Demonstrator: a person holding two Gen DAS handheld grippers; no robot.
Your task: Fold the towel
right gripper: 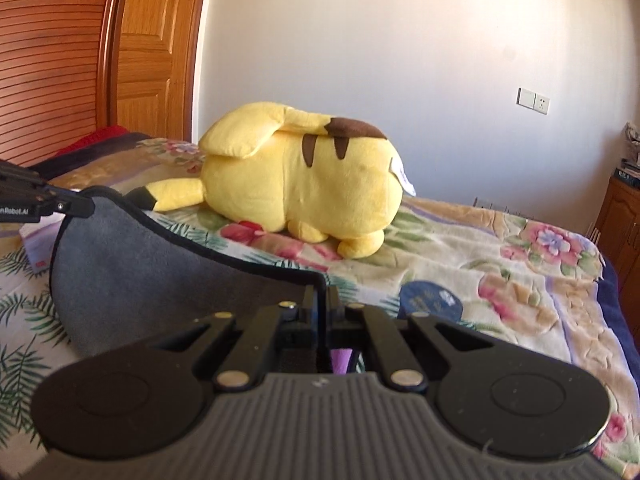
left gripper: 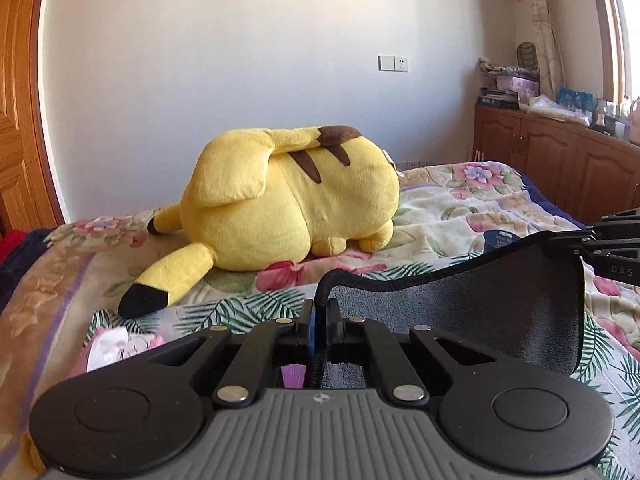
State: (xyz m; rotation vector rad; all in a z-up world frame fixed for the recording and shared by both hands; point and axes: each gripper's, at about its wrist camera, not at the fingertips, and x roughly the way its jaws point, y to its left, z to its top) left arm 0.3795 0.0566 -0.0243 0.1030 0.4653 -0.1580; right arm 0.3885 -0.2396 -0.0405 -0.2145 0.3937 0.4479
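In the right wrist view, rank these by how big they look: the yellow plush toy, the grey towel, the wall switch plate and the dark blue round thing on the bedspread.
1. grey towel and yellow plush toy: similar, and the towel is nearer, so unranked.
2. dark blue round thing
3. wall switch plate

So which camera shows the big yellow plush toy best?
The right wrist view: the big yellow plush toy sits whole, with nothing covering it. In the left wrist view it is whole too, but seen more from its left side.
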